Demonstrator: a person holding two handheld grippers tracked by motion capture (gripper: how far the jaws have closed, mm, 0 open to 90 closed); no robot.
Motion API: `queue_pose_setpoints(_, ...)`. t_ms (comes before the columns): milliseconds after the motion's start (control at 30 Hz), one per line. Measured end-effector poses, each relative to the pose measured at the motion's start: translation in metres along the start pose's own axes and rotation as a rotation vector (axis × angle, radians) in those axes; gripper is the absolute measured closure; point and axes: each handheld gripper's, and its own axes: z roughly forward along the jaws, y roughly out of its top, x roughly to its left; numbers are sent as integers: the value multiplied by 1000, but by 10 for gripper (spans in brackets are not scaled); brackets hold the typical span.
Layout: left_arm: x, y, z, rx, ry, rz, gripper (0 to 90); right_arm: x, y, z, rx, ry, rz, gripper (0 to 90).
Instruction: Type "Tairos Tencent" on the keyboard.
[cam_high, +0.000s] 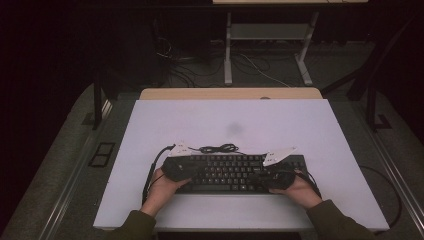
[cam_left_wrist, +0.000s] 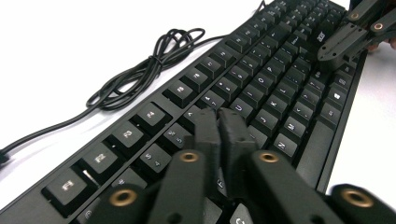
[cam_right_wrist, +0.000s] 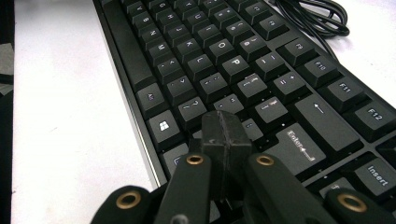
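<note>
Both grippers hover clenched over a black keyboard (cam_high: 235, 172) that lies along the near edge of a white table (cam_high: 150, 130). The left gripper (cam_left_wrist: 223, 122) has its jaws pressed together with nothing between them, tips poised over the number and upper letter rows toward the board's left end. The right gripper (cam_right_wrist: 225, 131) is likewise pinched empty, its tips just above the keys beside Enter toward the right end. The person's hands (cam_high: 162, 187) come in from the near edge, one at each end of the board. The keyboard's cable (cam_high: 219, 148) rests coiled just beyond its far edge. Judging from this, the jaws serve as typing fingers; positioning looks done, and whether any key is pressed cannot be told.
</note>
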Motion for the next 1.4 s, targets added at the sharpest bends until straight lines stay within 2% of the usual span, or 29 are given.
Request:
queue_pose_setpoints(133, 0, 2, 4, 16, -6, 4, 890, 0, 0, 0, -2, 2, 0, 895)
queue_pose_setpoints(367, -1, 3, 10, 54, 7, 16, 890, -1, 0, 0, -1, 5, 2, 895)
queue_pose_setpoints(600, -2, 3, 12, 55, 10, 9, 890, -1, 0, 0, -2, 4, -1, 896)
queue_pose_setpoints(667, -1, 2, 13, 76, 10, 26, 891, -1, 0, 0, -2, 4, -1, 895)
queue_pose_setpoints(700, -2, 2, 14, 66, 11, 12, 891, -1, 0, 0, -1, 3, -1, 895)
queue_pose_setpoints(900, -2, 3, 12, 65, 12, 14, 890, -1, 0, 0, -2, 3, -1, 895)
queue_pose_setpoints(1033, -1, 3, 7, 30, 5, -4, 889, -1, 0, 0, -2, 4, -1, 895)
queue_pose_setpoints(1233, 1, 2, -3, 1, 10, -5, 802, -1, 0, 0, -1, 4, -3, 895)
queue_pose_setpoints(1400, 3, -2, -10, -10, 7, -11, 669, -1, 0, 0, -1, 5, -2, 896)
